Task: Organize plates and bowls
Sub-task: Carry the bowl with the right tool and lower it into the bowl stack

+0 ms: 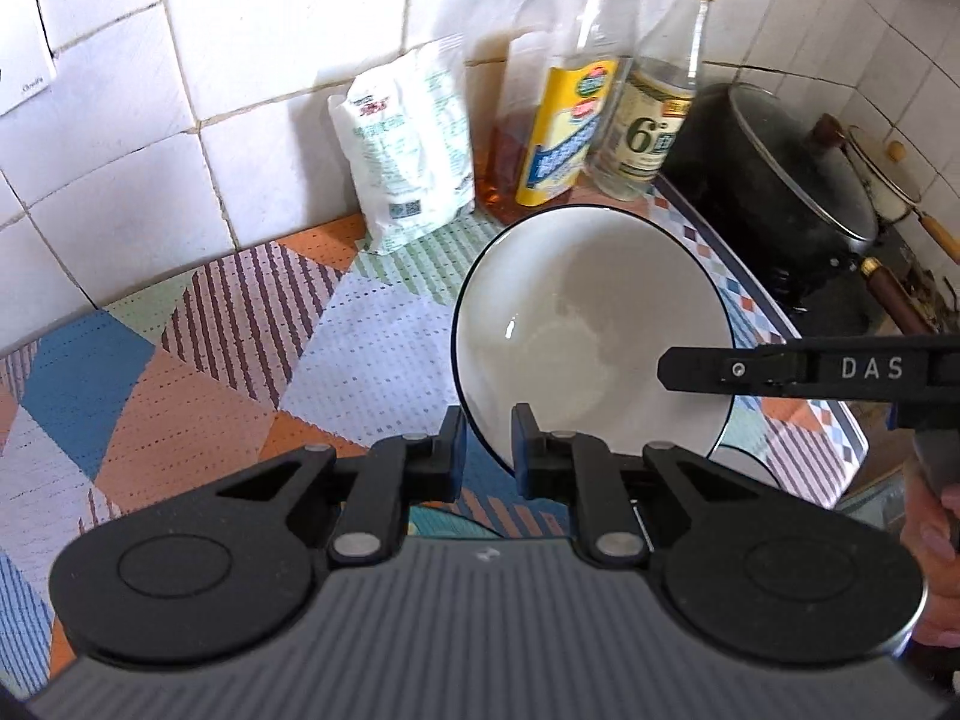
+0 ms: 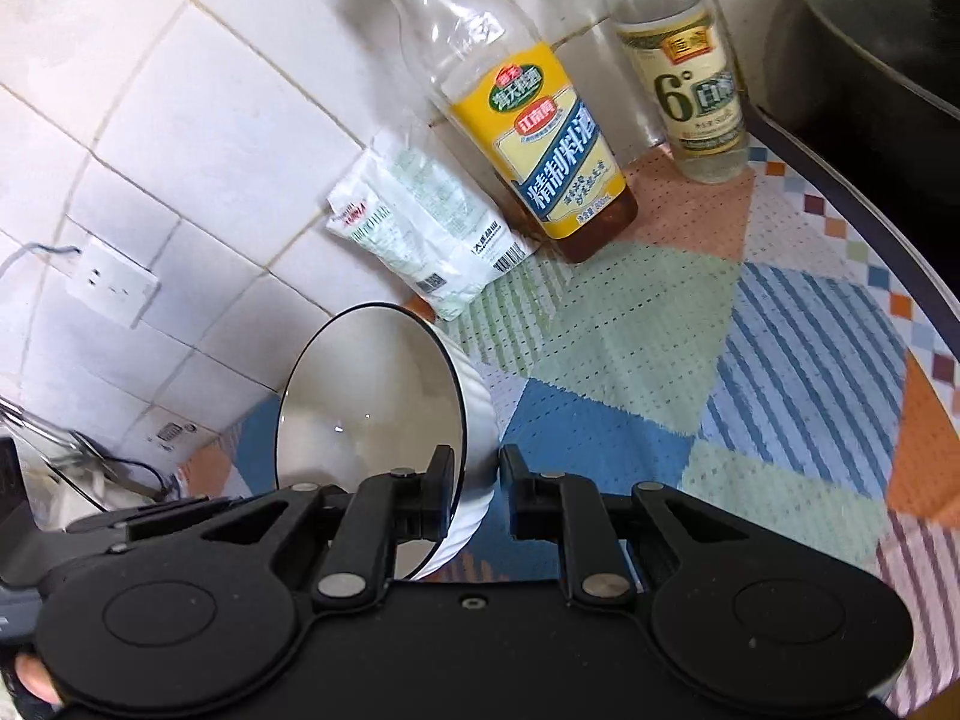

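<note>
A white bowl point(image 1: 591, 324) with a thin dark rim is held tilted above the patterned mat point(image 1: 240, 360). My left gripper point(image 1: 489, 444) has its jaws on either side of the bowl's near rim, shut on it. My right gripper point(image 1: 708, 367) reaches in from the right over the bowl's other edge. In the right wrist view my right gripper point(image 2: 477, 492) is shut on the rim of the same bowl point(image 2: 366, 396), whose ribbed white outside point(image 2: 477, 420) shows between the jaws. The left gripper's body point(image 2: 120, 525) shows at lower left.
Against the tiled wall stand a white packet point(image 1: 408, 144), a yellow-labelled cooking wine bottle point(image 1: 564, 102) and a vinegar bottle point(image 1: 654, 96). A dark lidded pot point(image 1: 774, 162) sits on the stove to the right. A wall socket point(image 2: 111, 282) is at left.
</note>
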